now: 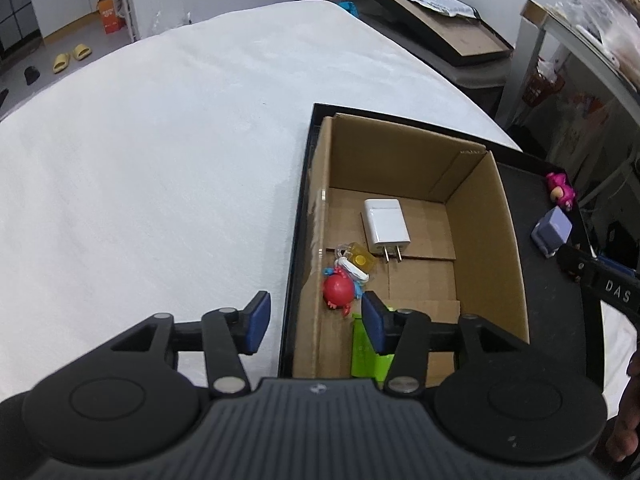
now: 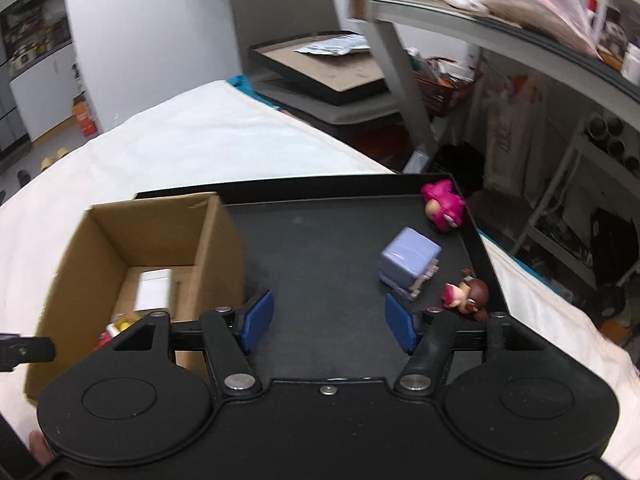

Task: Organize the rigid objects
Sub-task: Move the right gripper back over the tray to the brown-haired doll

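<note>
in the cardboard box (image 1: 472, 216), charger (image 1: 386, 226) prongs nearward

Left claw (image 1: 316, 322) open over cardboard box (image 1: 480, 216) edge.
Box holds white charger (image 1: 386, 226), red figure (image 1: 339, 290), yellow item (image 1: 362, 258), possibly a keyring; green object (image 1: 366, 356) partly hidden. Pink figure (image 1: 560, 188) and lilac cube (image 1: 552, 230) lie on black tray (image 1: 560, 320).
</note>
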A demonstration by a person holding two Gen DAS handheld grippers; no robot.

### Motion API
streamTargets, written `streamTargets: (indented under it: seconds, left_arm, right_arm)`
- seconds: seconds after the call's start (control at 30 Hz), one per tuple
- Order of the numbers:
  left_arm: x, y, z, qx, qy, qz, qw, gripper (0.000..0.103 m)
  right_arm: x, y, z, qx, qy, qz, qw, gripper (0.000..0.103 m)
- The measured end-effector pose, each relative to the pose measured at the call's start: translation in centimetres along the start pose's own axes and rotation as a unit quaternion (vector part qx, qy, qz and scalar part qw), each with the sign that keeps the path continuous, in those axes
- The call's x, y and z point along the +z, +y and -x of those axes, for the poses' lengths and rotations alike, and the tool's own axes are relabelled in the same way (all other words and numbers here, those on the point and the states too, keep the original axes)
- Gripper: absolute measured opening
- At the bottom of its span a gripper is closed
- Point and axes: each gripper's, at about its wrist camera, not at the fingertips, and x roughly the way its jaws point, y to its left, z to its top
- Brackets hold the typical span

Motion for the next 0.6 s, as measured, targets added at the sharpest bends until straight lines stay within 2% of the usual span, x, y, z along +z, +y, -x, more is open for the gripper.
streamTargets:
  seconds: [0.37, 0.6]
  left_arm:
    - [0.5, -2.3, -1.1, 0.035, 0.008, -0.037, 0.9987, 0.053]
    - [0.7, -3.4, -1.7, 0.056, 0.015, -0.046, 0.9972, 0.053]
  right_arm:
    - [-1.4, -6.0, -2.6, -0.045, -0.011, -0.072, 0.996, 0.062]
    - [-1.7, -8.3, -4.1, -0.048, -0.006, -0.116, 0.992, 0.062]
